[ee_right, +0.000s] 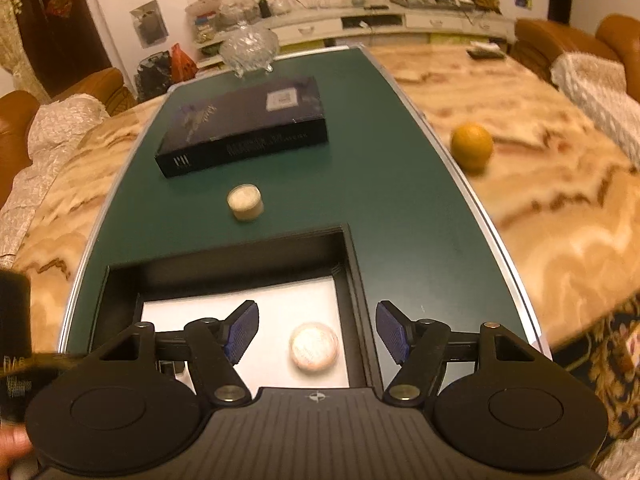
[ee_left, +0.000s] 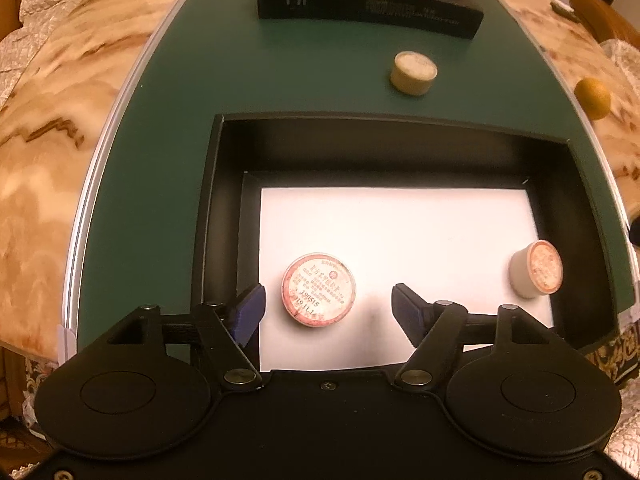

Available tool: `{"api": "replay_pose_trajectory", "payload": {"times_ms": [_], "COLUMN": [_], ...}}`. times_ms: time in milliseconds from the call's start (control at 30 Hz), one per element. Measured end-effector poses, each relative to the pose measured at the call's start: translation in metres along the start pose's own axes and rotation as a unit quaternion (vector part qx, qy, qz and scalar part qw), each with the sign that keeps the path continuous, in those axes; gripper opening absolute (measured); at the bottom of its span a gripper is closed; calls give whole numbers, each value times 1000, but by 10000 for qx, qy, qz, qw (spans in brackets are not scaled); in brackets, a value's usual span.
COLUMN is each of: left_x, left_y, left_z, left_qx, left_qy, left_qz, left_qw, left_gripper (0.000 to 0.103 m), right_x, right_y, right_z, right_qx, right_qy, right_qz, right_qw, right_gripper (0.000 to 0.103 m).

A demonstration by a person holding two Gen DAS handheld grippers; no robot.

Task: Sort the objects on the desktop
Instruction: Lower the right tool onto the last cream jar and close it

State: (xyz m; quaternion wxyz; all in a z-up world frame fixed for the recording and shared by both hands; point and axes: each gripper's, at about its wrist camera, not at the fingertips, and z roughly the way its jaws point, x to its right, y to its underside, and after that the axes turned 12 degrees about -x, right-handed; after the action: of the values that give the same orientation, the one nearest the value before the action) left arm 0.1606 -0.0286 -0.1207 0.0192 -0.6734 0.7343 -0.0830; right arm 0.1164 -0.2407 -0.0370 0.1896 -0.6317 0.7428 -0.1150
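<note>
Two sealed cups (ee_left: 319, 289) (ee_left: 536, 269) sat in the black tray (ee_left: 224, 208); both grippers' fingers (ee_left: 250, 308) (ee_right: 240, 332) were open and empty, so the tilted cup risked rolling if nudged.

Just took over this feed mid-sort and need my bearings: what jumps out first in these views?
The black tray with its white floor dominates the near end of the green mat, holding two small round containers. A third small container stands on the mat beyond the tray, before a black box. Both left tongs and right tongs hover open over the tray.
</note>
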Motion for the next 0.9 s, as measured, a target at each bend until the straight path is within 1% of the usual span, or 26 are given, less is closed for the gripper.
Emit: {"api": "replay_pose_trajectory", "payload": {"times_ms": [33, 67, 100, 167, 267, 333, 400, 500, 600, 633, 733, 833, 867, 900], "left_x": [-1, -1, -2, -3, -7, -12, -19, -32, -44, -46, -52, -55, -56, -57], "left_y": [1, 2, 3, 6, 9, 11, 12, 12, 10, 10, 9, 8, 7, 7], "left_z": [-4, -8, -14, -25, -39, -46, -48, -47, -45, -45, -44, -41, -39, -38], "left_qx": [18, 59, 119, 261, 455, 540, 565, 529, 466, 464, 459, 435, 413, 389], "left_qy": [70, 129, 160, 187, 174, 138, 114, 125, 149, 176, 220, 236, 249, 263], "left_qz": [11, 22, 26, 32, 26, 12, -42, -179, -313, -330, -371, -375, -375, -379], "left_qw": [10000, 9999, 9998, 9995, 9988, 9984, 9983, 9984, 9983, 9982, 9980, 9981, 9981, 9982], "left_gripper": [73, 75, 76, 82, 86, 88, 88, 88, 88, 88, 88, 88, 88, 88], "right_x": [-4, -9, -14, -25, -41, -51, -60, -70, -79, -80, -85, -91, -92, -93], "right_y": [-7, -15, -23, -40, -70, -85, -101, -115, -125, -129, -132, -134, -135, -135], "right_z": [2, 4, 9, 22, 53, 76, 99, 125, 147, 154, 166, 175, 178, 180], "right_qx": [15, 62, 99, 92, -48, -142, -283, -426, -548, -608, -649, -683, -712, -748], "right_qy": [5, -18, -32, -48, -103, -31, 93, 54, 142, 109, 225, 392, 388, 408], "right_qz": [-64, -141, -227, -370, -458, -505, -519, -508, -538, -507, -508, -619, -634, -648], "right_qw": [10000, 9999, 9997, 9993, 9989, 9986, 9982, 9978, 9969, 9968, 9963, 9950, 9947, 9942], "right_gripper": [70, 73, 81, 89, 89, 89, 88, 88, 87, 87, 86, 75, 68, 64]}}
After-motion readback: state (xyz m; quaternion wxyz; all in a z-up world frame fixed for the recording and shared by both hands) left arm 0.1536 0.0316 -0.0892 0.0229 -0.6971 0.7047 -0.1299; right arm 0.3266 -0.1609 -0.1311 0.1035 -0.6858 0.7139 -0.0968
